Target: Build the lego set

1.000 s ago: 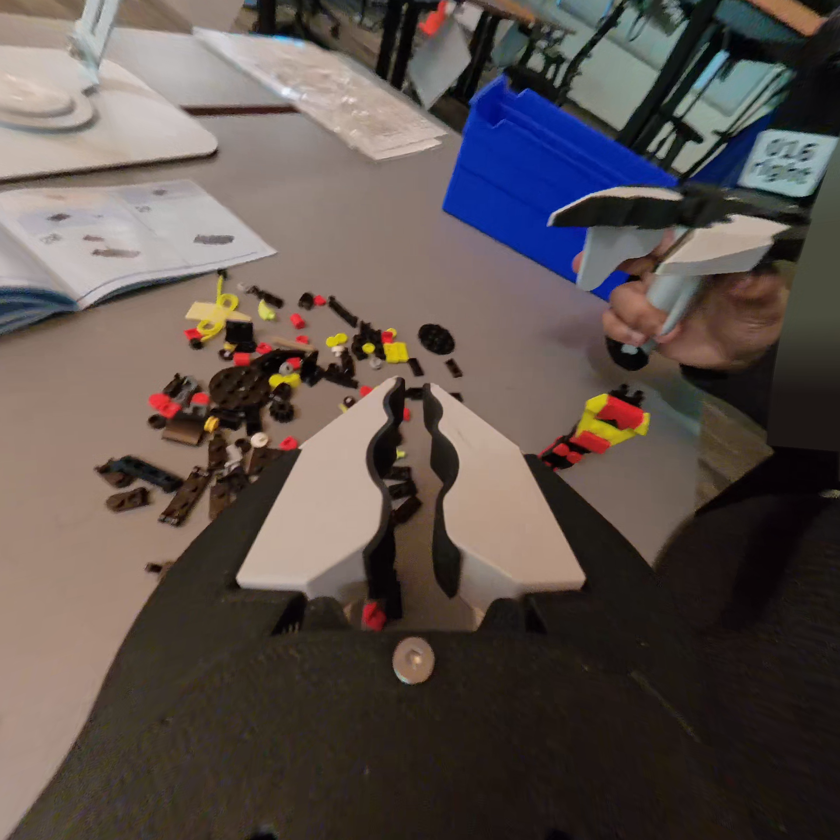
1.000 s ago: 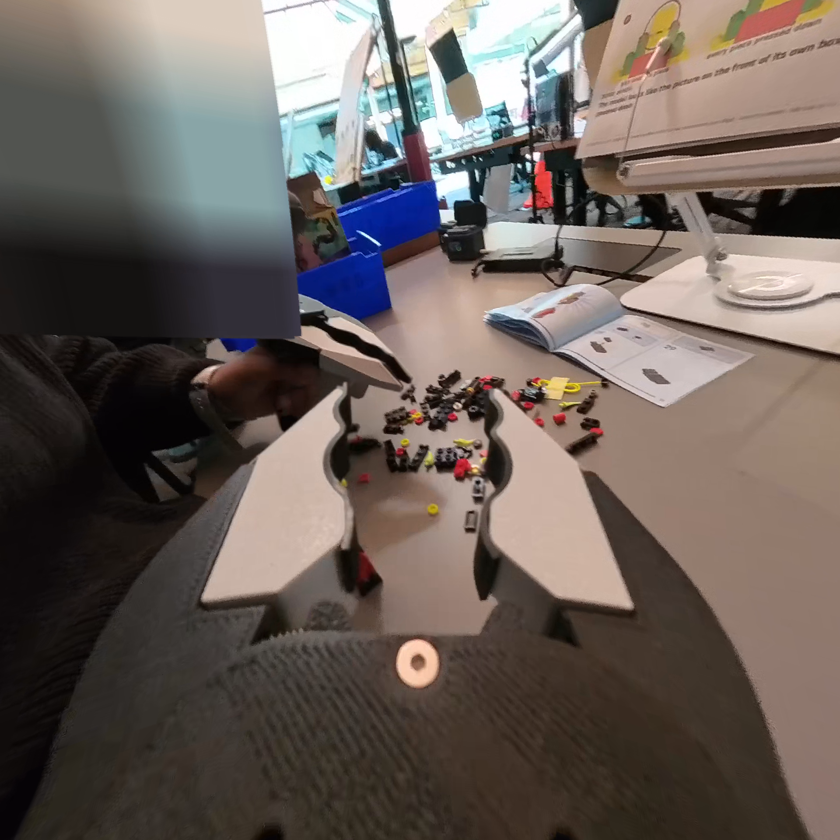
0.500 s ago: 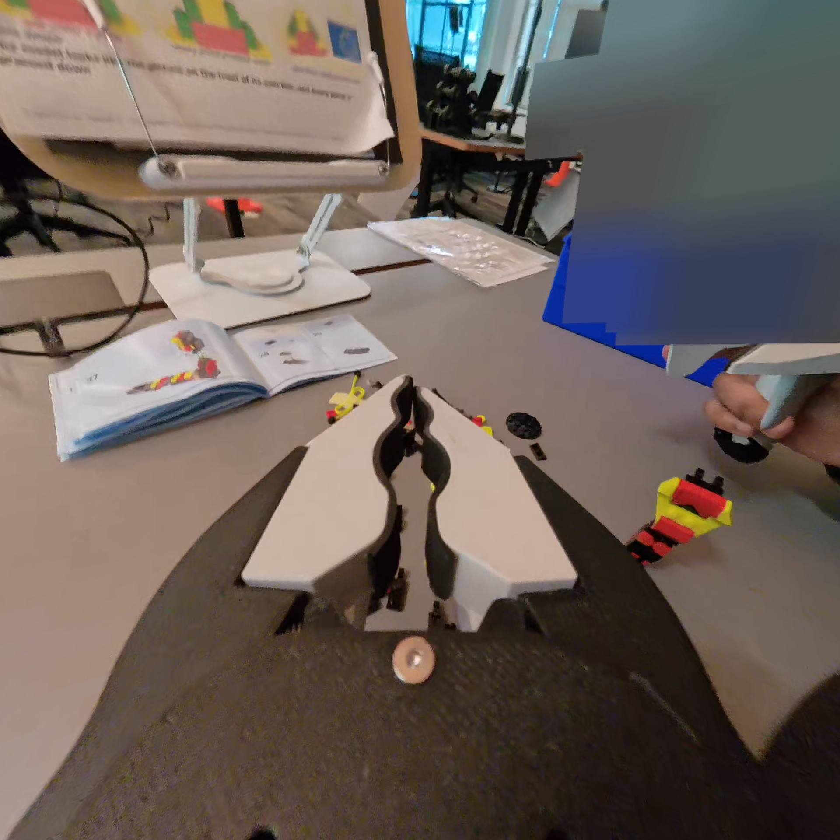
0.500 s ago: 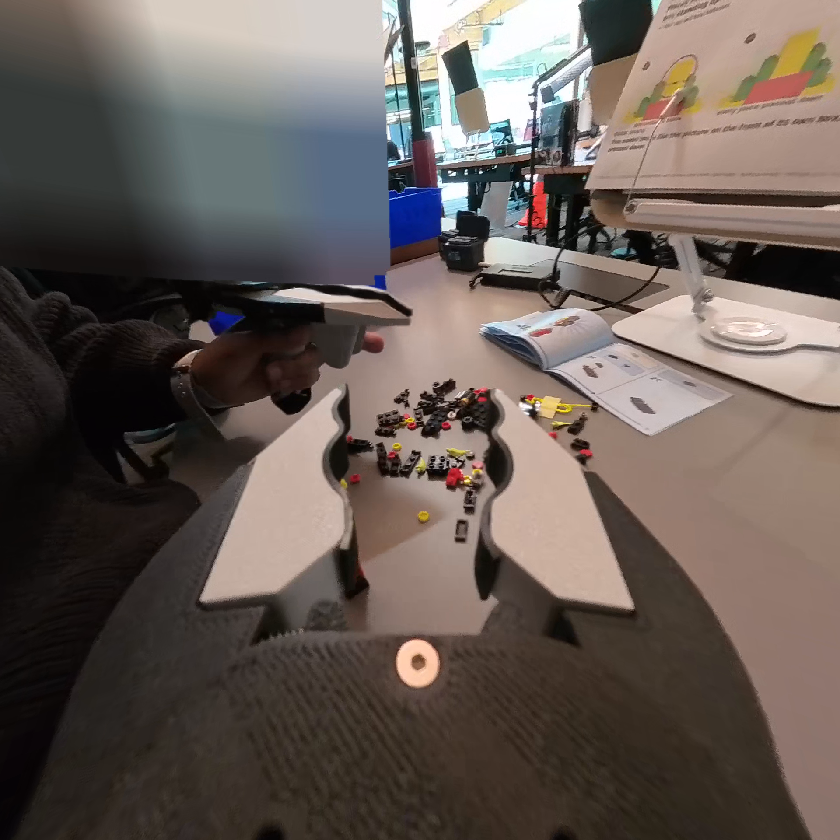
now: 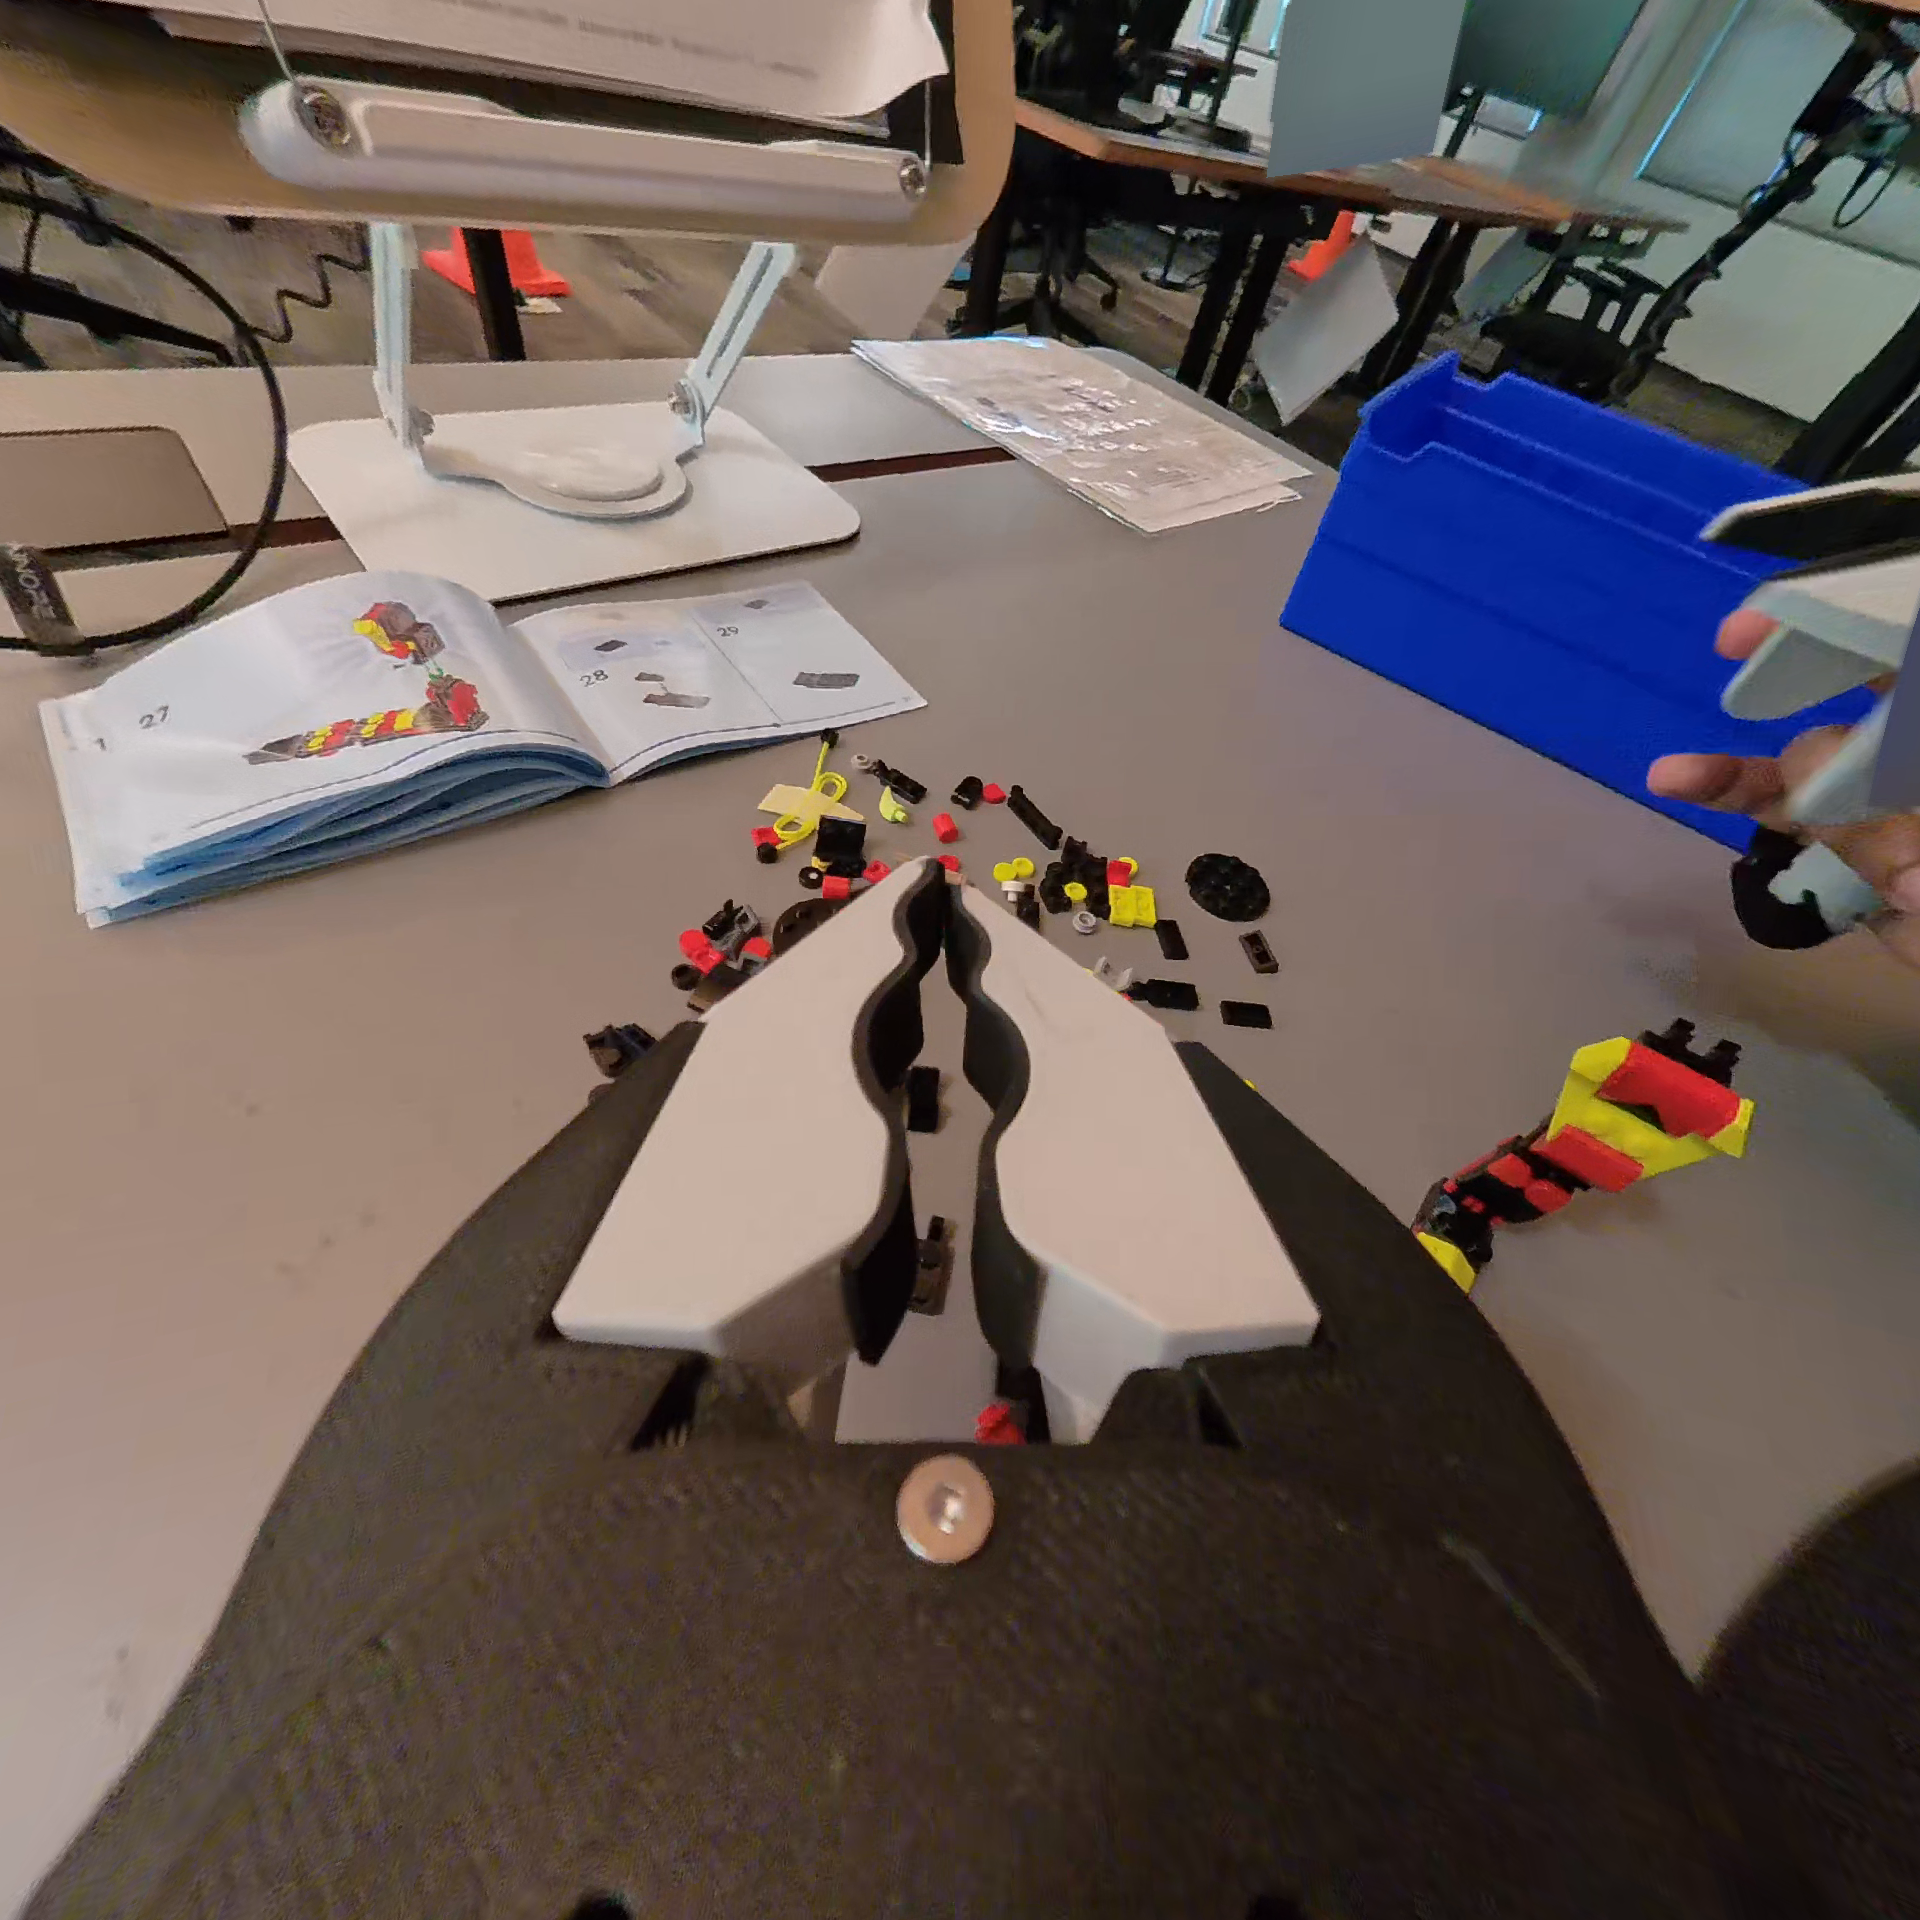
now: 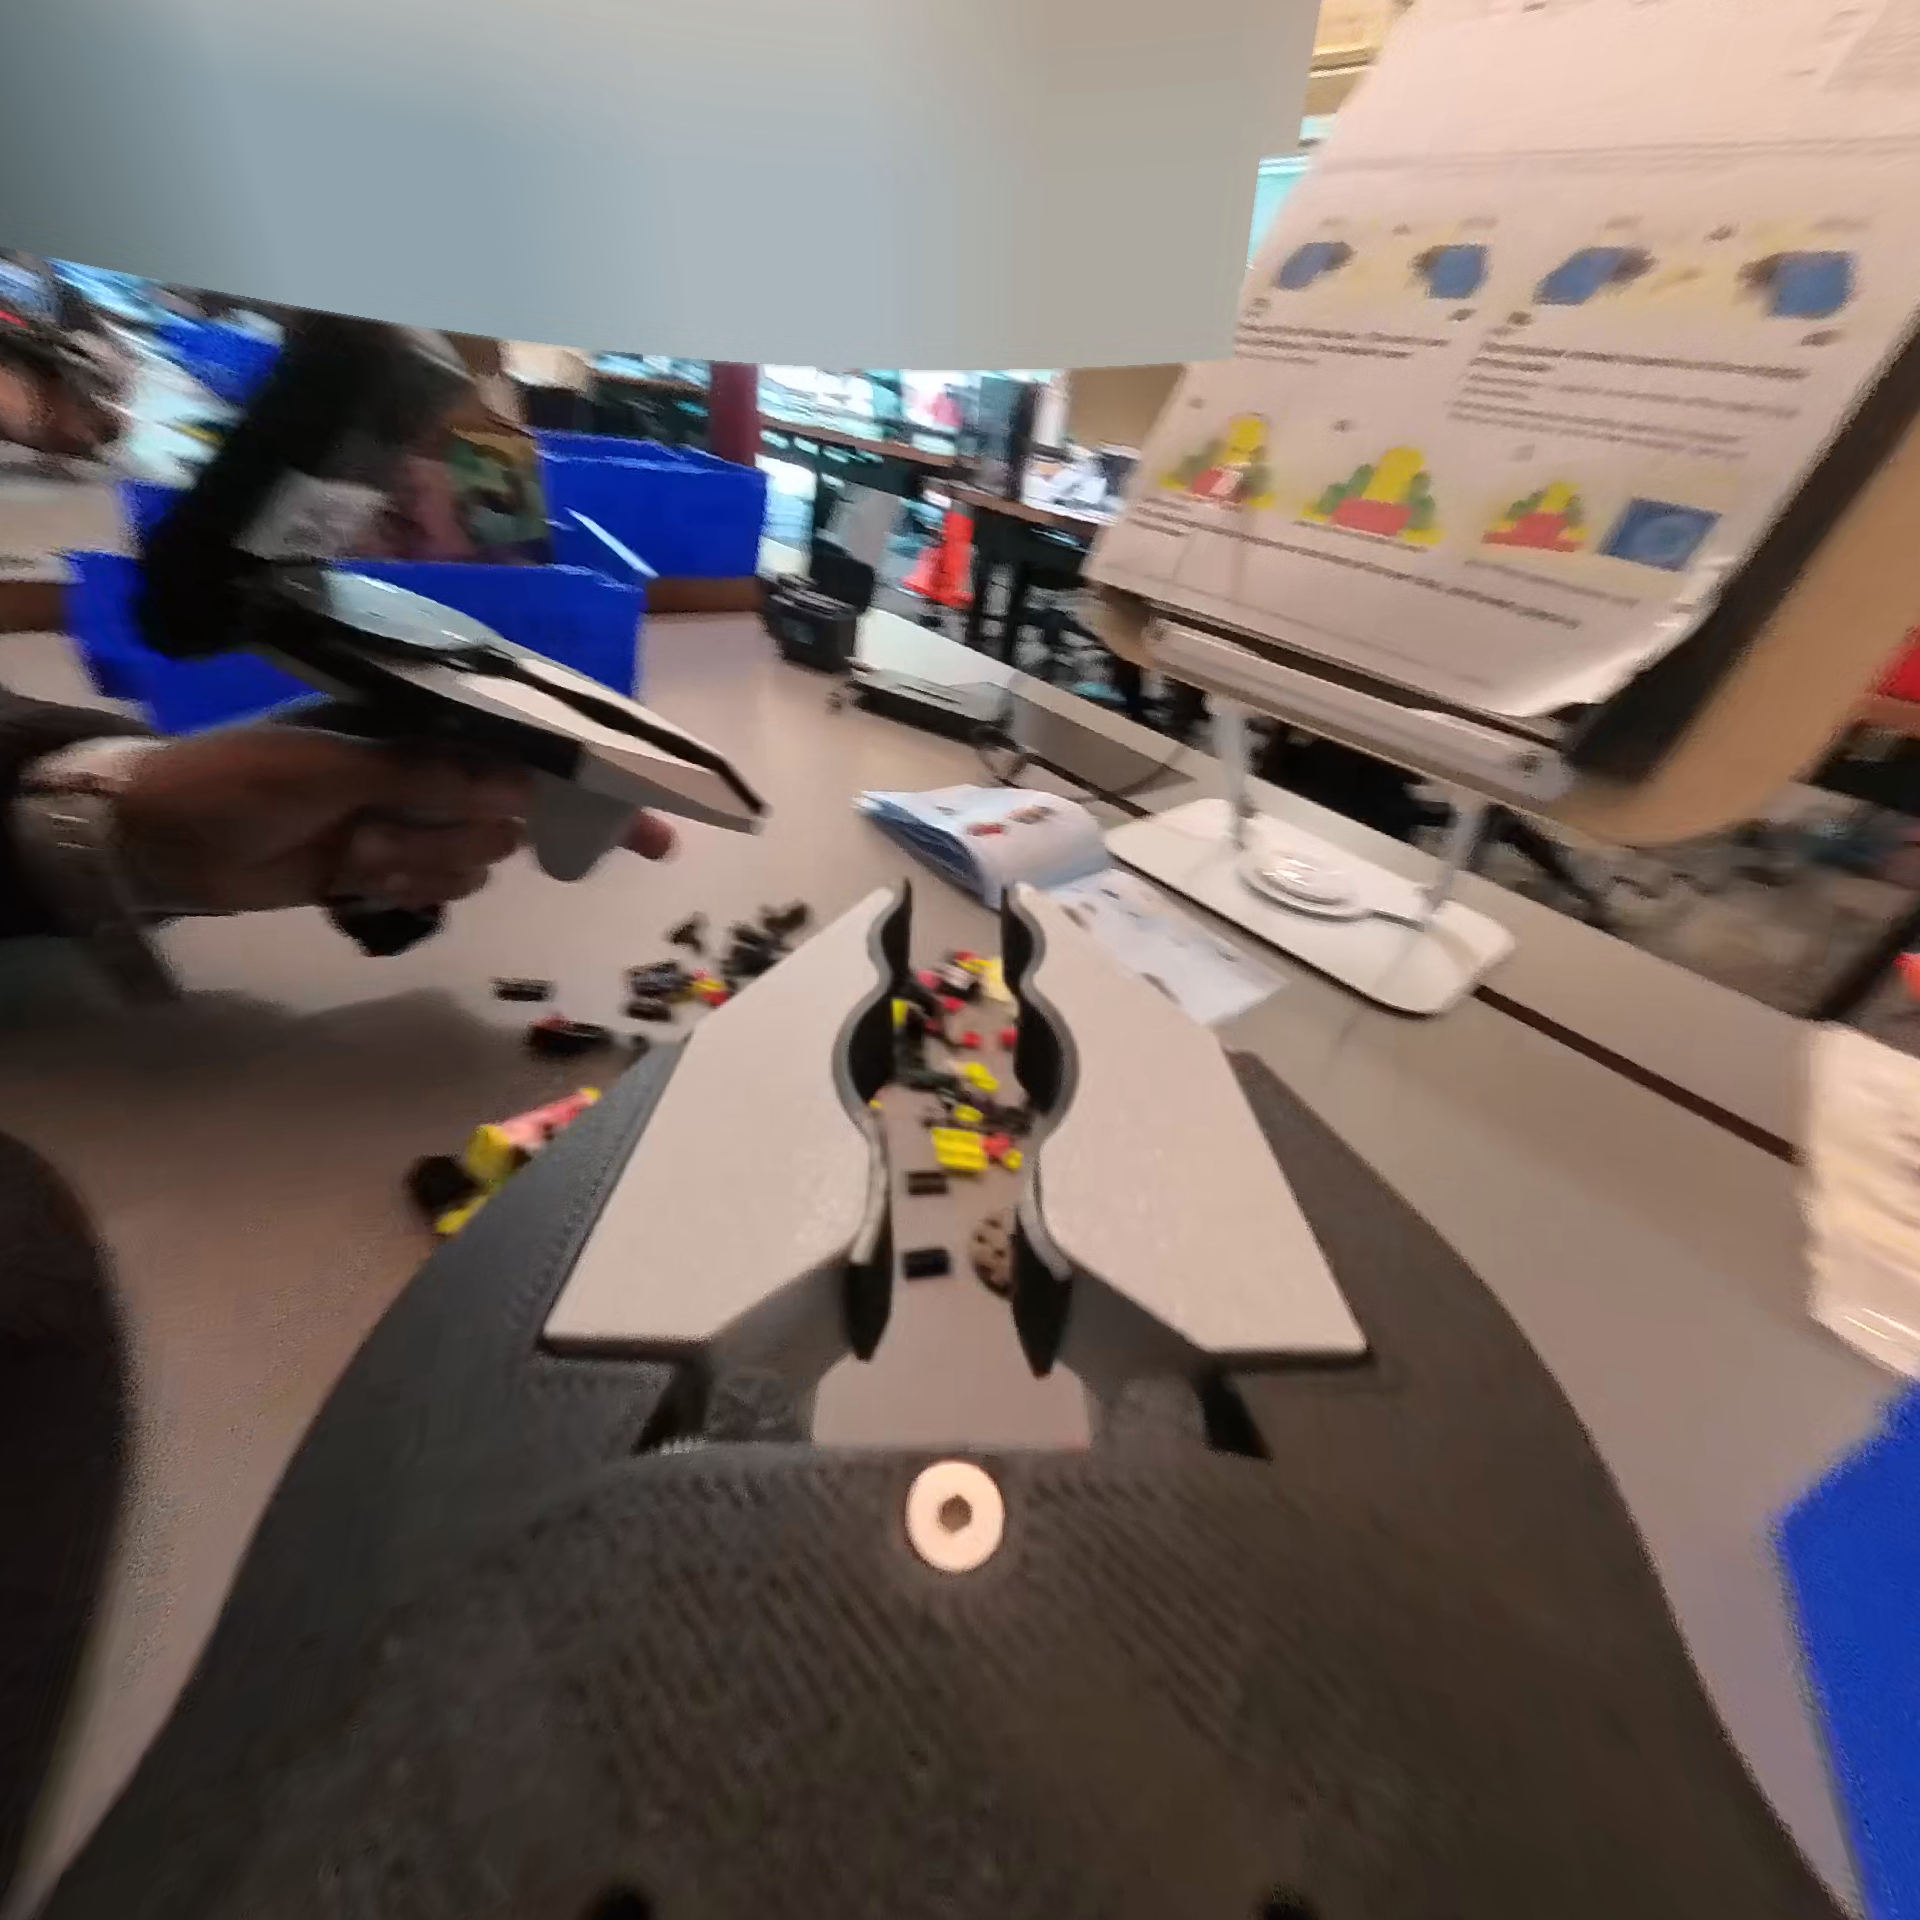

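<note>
- Since a second ago the right gripper (image 6: 956, 914) has narrowed its fingers from a wide spread to a small gap with nothing between them; the left gripper (image 5: 940, 883) has kept its fingers nearly pressed together, only a thin slit at the tips, empty.
- Landmark: the pile of loose lego pieces (image 5: 977, 894) on the grey counter (image 5: 312, 1143).
- Nearest, the left gripper hangs over the near edge of the pile, tips pointing into it.
- Right of the pile, apart from it, lies the part-built red, yellow and black lego model (image 5: 1590, 1143), flat on the counter.
- In the right wrist view the right gripper also aims at the pile (image 6: 935, 1081), with the model (image 6: 499, 1143) to its left; this view is blurred.
- Left of and just beyond the pile lies the open instruction booklet (image 5: 416, 707).
- Beyond the booklet stands a white stand (image 5: 561, 488) holding a tilted board of printed sheets.
- Right of and beyond the pile sits a blue bin (image 5: 1538, 582); a clear plastic bag (image 5: 1091, 436) lies farther back.
</note>
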`<state>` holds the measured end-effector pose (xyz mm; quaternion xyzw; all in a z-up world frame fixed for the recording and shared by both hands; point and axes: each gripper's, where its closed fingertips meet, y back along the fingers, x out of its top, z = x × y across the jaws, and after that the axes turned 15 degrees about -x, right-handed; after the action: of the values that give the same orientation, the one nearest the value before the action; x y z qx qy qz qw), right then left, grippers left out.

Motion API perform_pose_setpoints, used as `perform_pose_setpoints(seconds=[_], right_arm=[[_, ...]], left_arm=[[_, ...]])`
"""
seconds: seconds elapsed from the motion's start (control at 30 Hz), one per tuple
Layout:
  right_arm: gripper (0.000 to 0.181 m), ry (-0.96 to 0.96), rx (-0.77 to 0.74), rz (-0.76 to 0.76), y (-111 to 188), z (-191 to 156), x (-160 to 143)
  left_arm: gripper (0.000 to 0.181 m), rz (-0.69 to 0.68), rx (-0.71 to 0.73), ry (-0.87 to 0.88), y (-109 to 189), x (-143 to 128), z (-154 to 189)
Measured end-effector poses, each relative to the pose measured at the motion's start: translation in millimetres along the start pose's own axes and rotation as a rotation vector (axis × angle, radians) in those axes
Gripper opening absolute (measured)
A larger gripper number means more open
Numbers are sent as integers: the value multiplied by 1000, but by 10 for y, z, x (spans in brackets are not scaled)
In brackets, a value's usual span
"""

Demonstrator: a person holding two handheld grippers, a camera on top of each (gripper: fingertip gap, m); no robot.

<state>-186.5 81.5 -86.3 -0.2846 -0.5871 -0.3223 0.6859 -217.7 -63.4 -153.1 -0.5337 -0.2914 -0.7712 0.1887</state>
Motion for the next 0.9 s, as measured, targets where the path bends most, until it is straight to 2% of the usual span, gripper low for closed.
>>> perform_pose_setpoints(seconds=[0.1, 0.23, 0.37, 0.5, 0.67, 0.9], right_arm=[[21, 118, -179, -7, -51, 189, -121], [17, 161, -198, 18, -44, 154, -91], [13, 79, -212, -39, -71, 231, -170], [0, -53, -196, -100, -93, 287, -228], [0, -188, -206, -179, -152, 312, -298], [0, -209, -215, -204, -162, 330, -336]], left_arm=[[0, -6, -20, -27, -29, -5, 61], [0, -2, -16, -84, -51, 9, 120], [0, 6, -22, -99, -60, -7, 139], [0, -35, -76, -48, -113, -111, 191], [0, -33, -135, 3, -123, -134, 234], [0, -32, -173, 40, -132, -150, 259]])
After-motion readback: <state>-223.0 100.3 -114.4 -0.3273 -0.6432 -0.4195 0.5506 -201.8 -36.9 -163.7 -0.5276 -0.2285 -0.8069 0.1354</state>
